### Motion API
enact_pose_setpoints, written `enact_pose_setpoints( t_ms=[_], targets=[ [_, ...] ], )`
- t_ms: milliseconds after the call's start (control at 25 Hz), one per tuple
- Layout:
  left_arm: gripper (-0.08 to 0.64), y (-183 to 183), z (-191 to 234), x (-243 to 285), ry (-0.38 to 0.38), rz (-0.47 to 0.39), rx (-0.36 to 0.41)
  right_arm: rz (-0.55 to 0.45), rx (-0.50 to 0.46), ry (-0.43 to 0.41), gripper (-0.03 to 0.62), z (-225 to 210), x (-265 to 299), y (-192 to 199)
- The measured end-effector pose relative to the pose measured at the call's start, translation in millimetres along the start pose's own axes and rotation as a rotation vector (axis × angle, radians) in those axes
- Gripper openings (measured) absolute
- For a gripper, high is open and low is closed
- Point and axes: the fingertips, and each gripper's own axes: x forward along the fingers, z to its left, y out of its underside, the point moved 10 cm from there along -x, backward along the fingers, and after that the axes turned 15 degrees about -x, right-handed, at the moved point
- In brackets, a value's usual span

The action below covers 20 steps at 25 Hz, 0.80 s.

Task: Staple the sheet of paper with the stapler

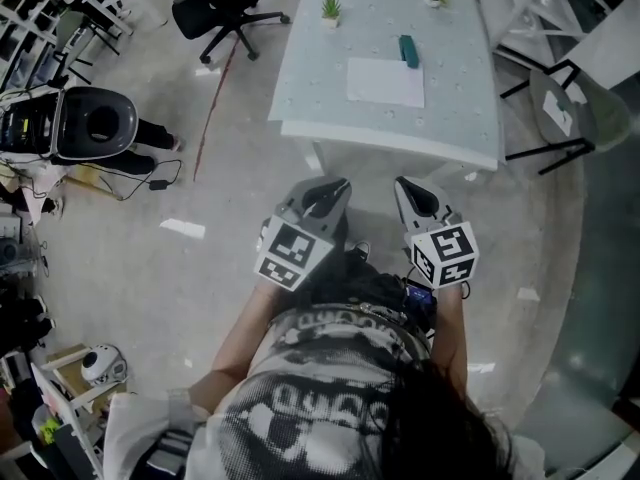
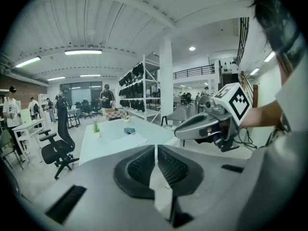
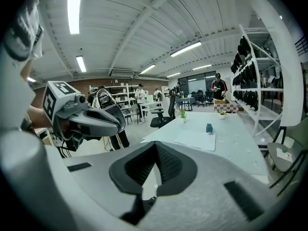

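Your grey left gripper and grey right gripper hover near your waist, jaws closed and empty. At twelve o'clock, the white paper sheet lies on the pale table, with the teal stapler at its one o'clock corner.

— Where is the paper?
— I see the white sheet of paper lying flat near the middle of the pale table ahead of me.
— And the stapler?
— The small teal stapler lies at the sheet's far edge, toward its right corner, pointing away from me.
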Motion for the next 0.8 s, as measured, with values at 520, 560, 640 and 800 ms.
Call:
enact_pose_setpoints(
  t_ms=[520, 560, 640, 800],
  targets=[
    [0.015, 0, -3, 5, 0.009, 0.007, 0.006, -0.008, -0.008, -0.004, -0.003, -6, 0, 0],
    [0.015, -1, -3, 5, 0.011, 0.006, 0.007, -0.008, -0.006, -0.001, -0.003, -7, -1, 0],
    [0.015, -2, -4, 7, 0.017, 0.007, 0.009, -0.006, -0.005, 0.005, -0.003, -9, -2, 0],
    [0.015, -3, -3, 10, 0.026, 0.009, 0.013, -0.003, -0.004, 0.015, -0.003, -13, -2, -2]
  ],
)
